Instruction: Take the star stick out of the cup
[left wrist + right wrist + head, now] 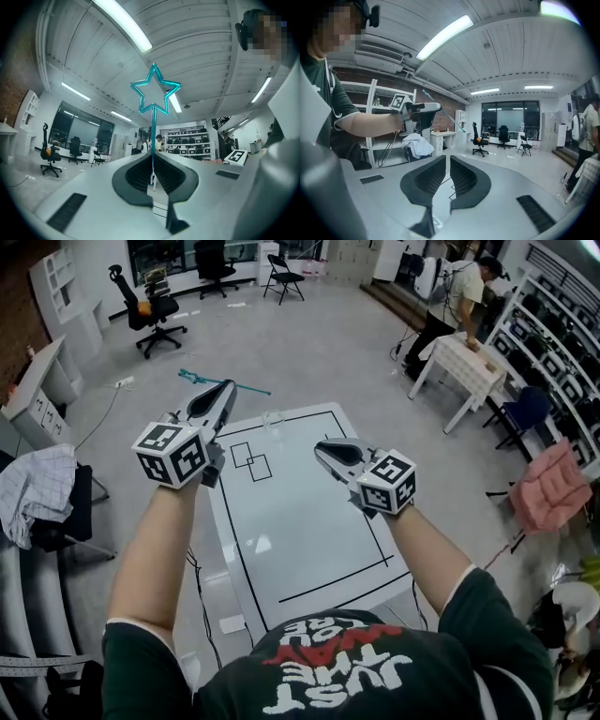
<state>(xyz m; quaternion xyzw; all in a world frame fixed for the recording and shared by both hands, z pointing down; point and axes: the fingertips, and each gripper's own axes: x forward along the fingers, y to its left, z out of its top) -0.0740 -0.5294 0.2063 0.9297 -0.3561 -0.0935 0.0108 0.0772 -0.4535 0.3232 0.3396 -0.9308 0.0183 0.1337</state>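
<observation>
One star stick point(153, 131) in left gripper point(153, 158)

- A pale grey floor point(319, 343) spreads under a white table point(300, 540) marked with black lines.
- A black office chair point(150, 313) and a folding chair point(284, 277) stand towards the dark windows point(511, 115).
- White shelves point(58, 282) sit against a brick wall point(11, 105).
- Long strip lights point(123, 23) cross the ribbed white ceiling point(197, 42).
- Storage racks point(562, 334) line the right side.
</observation>
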